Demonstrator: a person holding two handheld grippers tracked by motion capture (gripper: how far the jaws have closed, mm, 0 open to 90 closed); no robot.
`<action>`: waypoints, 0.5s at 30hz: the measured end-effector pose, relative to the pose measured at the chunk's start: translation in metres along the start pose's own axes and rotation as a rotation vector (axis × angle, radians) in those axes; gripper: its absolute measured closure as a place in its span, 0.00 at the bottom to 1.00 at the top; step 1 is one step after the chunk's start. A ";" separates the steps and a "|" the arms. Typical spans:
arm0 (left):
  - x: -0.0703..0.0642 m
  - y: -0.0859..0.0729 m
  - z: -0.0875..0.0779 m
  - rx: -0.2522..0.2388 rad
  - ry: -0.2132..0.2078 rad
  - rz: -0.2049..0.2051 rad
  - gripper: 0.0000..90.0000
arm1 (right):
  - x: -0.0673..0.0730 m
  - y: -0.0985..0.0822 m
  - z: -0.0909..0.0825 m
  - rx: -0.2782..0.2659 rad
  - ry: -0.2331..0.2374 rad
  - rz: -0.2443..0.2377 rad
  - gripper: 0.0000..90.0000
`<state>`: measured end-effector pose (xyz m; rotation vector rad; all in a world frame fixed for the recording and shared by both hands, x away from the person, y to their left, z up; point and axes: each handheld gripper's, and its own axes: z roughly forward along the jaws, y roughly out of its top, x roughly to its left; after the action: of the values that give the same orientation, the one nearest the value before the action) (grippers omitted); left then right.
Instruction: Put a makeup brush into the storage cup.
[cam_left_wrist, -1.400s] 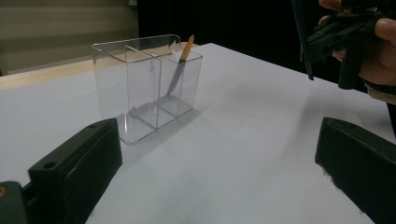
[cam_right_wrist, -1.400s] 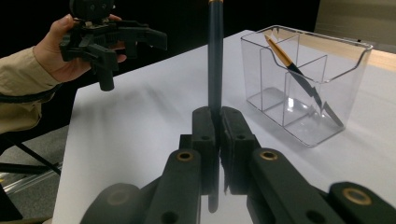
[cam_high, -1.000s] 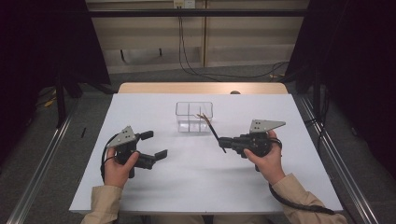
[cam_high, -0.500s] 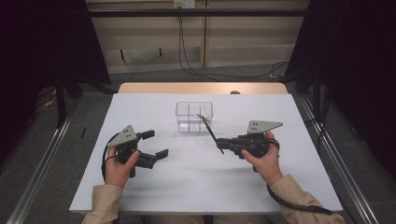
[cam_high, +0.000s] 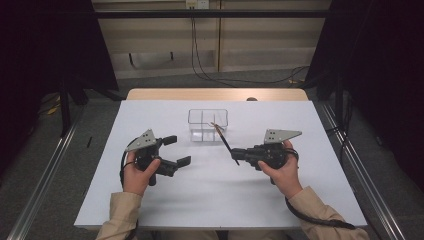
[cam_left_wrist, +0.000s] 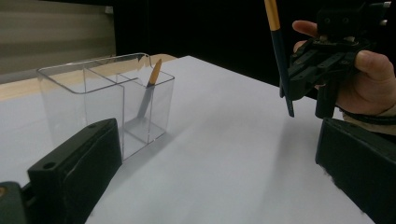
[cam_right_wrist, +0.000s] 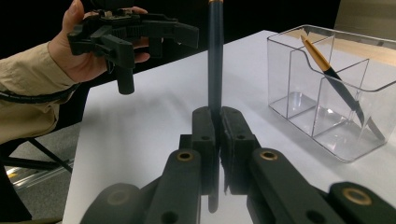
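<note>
My right tongs (cam_high: 236, 154) clamp a slim dark pencil (cam_high: 226, 145) near its lower end, jaws pressed flat against its sides, over the white counter (cam_high: 210, 200). The pencil is round and matte, navy to black along most of its length, with an orange-gold upper part seen in the left gripper view (cam_left_wrist: 272, 14); from above it slants up and away toward the clear box (cam_high: 208, 125). In the right gripper view the shaft (cam_right_wrist: 215, 60) rises straight out of the closed jaws.

The box is transparent hard plastic, rectangular with rounded corners, split by thin walls into compartments. A second pencil (cam_right_wrist: 334, 84) of the same dark body and orange-gold end leans in one compartment, its tip down on the floor of the box and its upper end against the rim.

My right hand (cam_high: 280, 172) wraps the black tongs body from below, the grey three-cornered plate on top, a cable trailing past my tan sleeve. My left tongs (cam_high: 177, 150) stand wide apart with nothing between them, held just above the counter at the left and pointing toward the box; my left hand (cam_high: 140, 172) grips them from behind. The two tongs are well apart, the box beyond and between them.
</note>
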<state>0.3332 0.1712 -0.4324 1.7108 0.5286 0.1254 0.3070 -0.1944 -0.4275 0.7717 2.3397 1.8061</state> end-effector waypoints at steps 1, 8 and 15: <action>0.000 0.001 0.002 -0.002 -0.005 -0.002 0.00 | 0.000 0.000 0.000 0.000 0.000 0.001 0.94; -0.003 0.004 0.016 -0.031 -0.043 -0.043 0.00 | 0.000 -0.001 0.001 0.003 0.001 0.003 0.94; -0.007 0.005 0.029 -0.032 -0.082 -0.056 0.00 | 0.000 -0.001 0.002 0.004 0.002 0.002 0.94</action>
<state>0.3390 0.1412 -0.4326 1.6607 0.5108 0.0229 0.3073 -0.1931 -0.4292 0.7739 2.3453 1.8044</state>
